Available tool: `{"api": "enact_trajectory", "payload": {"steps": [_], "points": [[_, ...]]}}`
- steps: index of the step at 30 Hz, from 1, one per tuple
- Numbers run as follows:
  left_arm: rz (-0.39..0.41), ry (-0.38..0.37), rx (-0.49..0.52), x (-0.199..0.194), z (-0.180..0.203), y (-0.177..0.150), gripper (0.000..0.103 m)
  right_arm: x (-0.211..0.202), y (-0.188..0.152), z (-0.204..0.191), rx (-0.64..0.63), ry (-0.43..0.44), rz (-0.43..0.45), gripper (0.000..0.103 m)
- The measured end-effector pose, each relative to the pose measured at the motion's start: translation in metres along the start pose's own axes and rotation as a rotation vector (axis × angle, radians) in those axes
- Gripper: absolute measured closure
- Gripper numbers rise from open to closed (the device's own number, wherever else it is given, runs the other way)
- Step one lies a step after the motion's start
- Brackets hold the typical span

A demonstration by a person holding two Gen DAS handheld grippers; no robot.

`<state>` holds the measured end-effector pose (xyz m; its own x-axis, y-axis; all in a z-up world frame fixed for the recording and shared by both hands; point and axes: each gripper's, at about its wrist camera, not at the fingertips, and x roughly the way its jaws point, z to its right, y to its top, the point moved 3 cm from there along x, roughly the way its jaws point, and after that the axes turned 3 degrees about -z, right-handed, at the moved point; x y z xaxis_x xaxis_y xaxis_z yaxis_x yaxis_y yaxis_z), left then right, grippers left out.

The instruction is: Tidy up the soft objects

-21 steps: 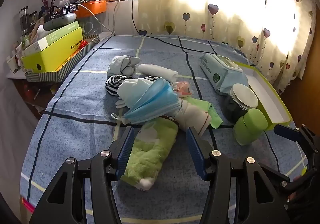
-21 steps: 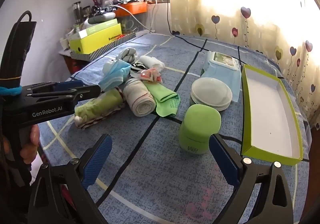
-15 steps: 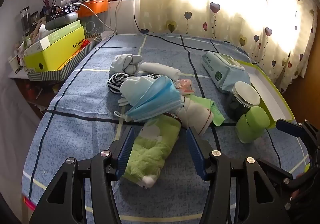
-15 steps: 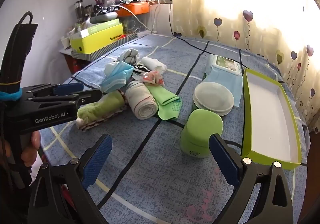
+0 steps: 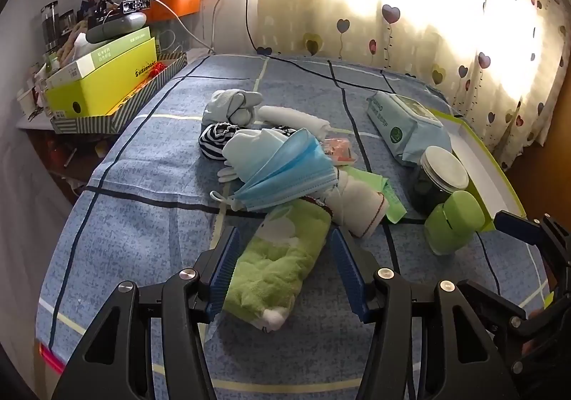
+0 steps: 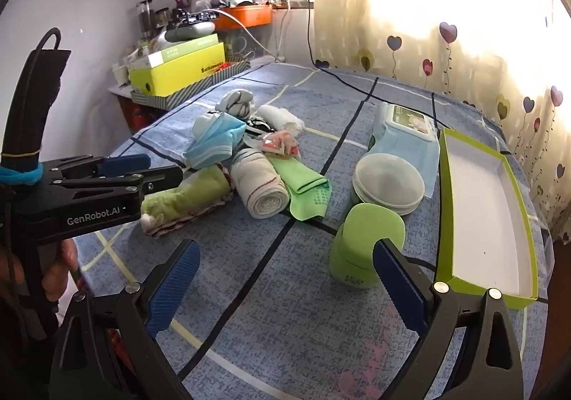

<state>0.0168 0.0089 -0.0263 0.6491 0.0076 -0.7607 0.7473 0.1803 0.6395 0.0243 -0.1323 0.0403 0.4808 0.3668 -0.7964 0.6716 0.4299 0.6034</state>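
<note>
A rolled green plush towel (image 5: 282,261) lies on the blue bed cover, between the open fingers of my left gripper (image 5: 285,250), which straddles it without squeezing. It also shows in the right wrist view (image 6: 185,198) beside the left gripper (image 6: 121,171). Behind it lies a pile of soft things: a blue face mask (image 5: 285,171), a white rolled towel (image 6: 260,189), a green cloth (image 6: 307,193), socks (image 5: 232,107) and a striped item (image 5: 214,136). My right gripper (image 6: 285,282) is open and empty above bare cover, its right finger near a green bottle (image 6: 364,243).
An empty green-rimmed tray (image 6: 442,207) lies at the right. A wet wipes pack (image 6: 403,128) and a lidded jar (image 6: 387,184) sit beside it. A yellow box (image 5: 103,86) in a striped tray stands on a cluttered side table at the left.
My left gripper has moved forward so the green towel lies deeper between its fingers. My right gripper has shifted slightly towards the green bottle.
</note>
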Motion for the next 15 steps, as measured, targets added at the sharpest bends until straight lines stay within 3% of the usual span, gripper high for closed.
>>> {"api": "enact_trajectory", "payload": {"steps": [15], "points": [[0.008,0.007,0.004,-0.0045,0.0017,-0.0014,0.048,-0.0016,0.0002,-0.0002,0.002,0.018,0.016,0.004]]}}
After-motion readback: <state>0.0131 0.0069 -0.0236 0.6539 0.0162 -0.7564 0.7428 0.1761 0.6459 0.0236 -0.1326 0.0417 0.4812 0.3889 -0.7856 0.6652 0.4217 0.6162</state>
